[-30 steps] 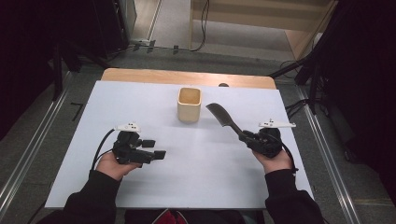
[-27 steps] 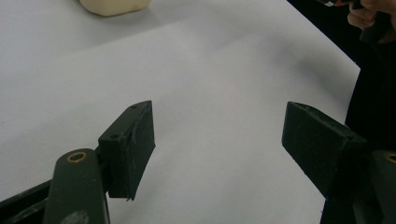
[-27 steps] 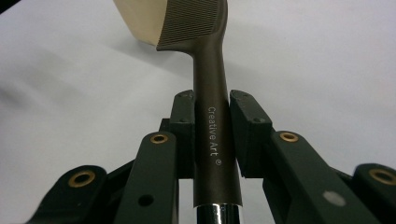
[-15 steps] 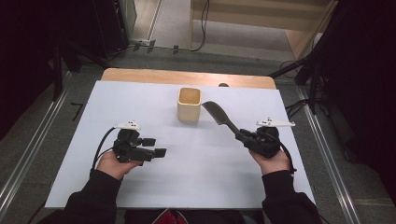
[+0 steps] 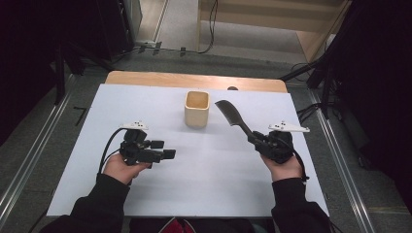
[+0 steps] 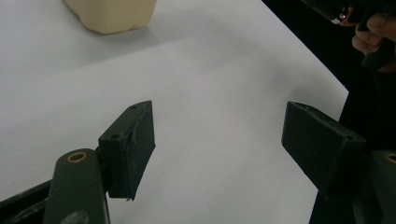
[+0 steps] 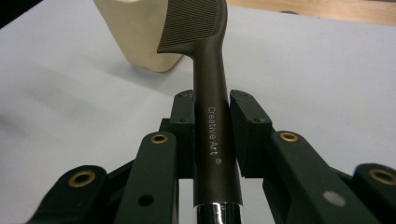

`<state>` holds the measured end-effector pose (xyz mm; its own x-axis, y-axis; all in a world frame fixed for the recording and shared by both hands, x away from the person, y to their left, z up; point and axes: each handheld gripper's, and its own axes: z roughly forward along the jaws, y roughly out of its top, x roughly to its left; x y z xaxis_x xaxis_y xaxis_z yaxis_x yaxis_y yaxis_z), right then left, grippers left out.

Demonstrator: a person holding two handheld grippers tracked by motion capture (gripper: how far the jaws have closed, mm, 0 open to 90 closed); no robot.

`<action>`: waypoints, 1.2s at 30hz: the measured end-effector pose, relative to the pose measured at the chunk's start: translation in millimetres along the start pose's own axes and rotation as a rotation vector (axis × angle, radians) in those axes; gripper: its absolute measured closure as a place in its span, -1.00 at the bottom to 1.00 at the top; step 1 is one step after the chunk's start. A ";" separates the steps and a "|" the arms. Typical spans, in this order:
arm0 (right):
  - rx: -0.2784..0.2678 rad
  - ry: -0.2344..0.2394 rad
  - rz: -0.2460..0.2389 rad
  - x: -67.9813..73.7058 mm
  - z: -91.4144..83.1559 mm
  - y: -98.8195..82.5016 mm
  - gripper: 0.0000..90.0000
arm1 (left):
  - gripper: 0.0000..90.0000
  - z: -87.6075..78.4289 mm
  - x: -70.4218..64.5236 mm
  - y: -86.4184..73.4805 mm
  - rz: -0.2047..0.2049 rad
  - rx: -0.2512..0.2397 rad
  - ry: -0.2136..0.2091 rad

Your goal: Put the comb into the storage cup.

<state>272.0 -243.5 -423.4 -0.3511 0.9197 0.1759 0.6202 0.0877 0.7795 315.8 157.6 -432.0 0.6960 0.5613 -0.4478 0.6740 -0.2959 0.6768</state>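
A dark comb (image 5: pixel 228 113) with a long handle is clamped in my right gripper (image 5: pixel 256 141), which is shut on the handle. The toothed head rises up and to the left, toward a cream square cup (image 5: pixel 197 109) standing upright at mid-table. In the right gripper view both pads press the comb handle (image 7: pixel 212 126), and the cup (image 7: pixel 135 37) stands just behind the comb head. My left gripper (image 5: pixel 167 150) hovers low over the left part of the sheet and points right. Its jaws stand wide apart around nothing (image 6: pixel 219 140), with the cup (image 6: pixel 112 14) far ahead.
A white sheet (image 5: pixel 218 189) covers the table, and a strip of bare wood (image 5: pixel 145 77) shows along the back edge. Metal rails run along both sides, with dark floor and cables beyond. The person's other hand (image 6: pixel 373 37) appears at the top right of the left gripper view.
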 end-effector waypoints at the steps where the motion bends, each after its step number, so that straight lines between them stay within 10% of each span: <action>1: 0.000 -0.004 -0.002 1.5 0.4 0.2 0.56 | -0.42 0.7 -0.7 2.5 0.003 0.000 -0.001; 36: -0.104 -0.146 0.076 32.3 17.8 -22.0 0.56 | -0.39 58.4 -31.5 61.1 0.033 0.009 -0.012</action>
<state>259.5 -208.9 -445.6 -0.1957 0.9685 0.1540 0.5628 -0.0176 0.8264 349.5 76.7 -410.7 0.7207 0.5420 -0.4322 0.6529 -0.3211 0.6860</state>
